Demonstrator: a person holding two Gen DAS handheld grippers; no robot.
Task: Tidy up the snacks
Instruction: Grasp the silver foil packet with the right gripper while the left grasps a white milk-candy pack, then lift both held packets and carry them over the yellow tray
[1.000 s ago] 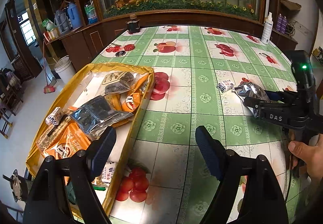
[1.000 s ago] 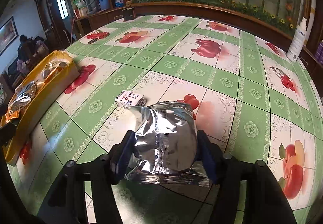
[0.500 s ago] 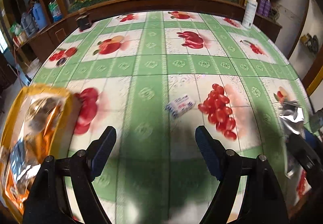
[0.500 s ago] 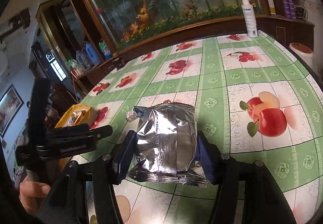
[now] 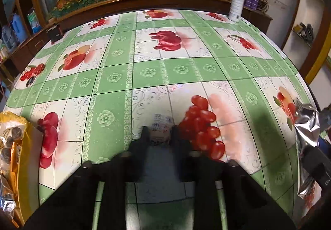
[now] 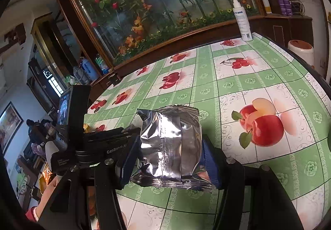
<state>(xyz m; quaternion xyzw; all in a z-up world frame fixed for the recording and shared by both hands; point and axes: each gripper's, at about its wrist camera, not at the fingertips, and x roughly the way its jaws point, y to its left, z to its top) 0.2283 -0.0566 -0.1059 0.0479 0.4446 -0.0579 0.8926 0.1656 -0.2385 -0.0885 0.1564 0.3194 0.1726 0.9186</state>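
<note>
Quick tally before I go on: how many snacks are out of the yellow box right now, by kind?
Silver foil packet, held off the table in the right gripper: 1
Small white wrapped snack, between the left gripper fingers, which have just been closing on it: 1
Total outside the yellow box: 2

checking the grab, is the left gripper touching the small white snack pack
Touching. In the left wrist view the left gripper, whose jaws have just been closing, has its fingers against both sides of the small white snack pack.

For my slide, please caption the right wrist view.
Right hand-held gripper grips a silver snack packet above the green fruit-print tablecloth.
</note>
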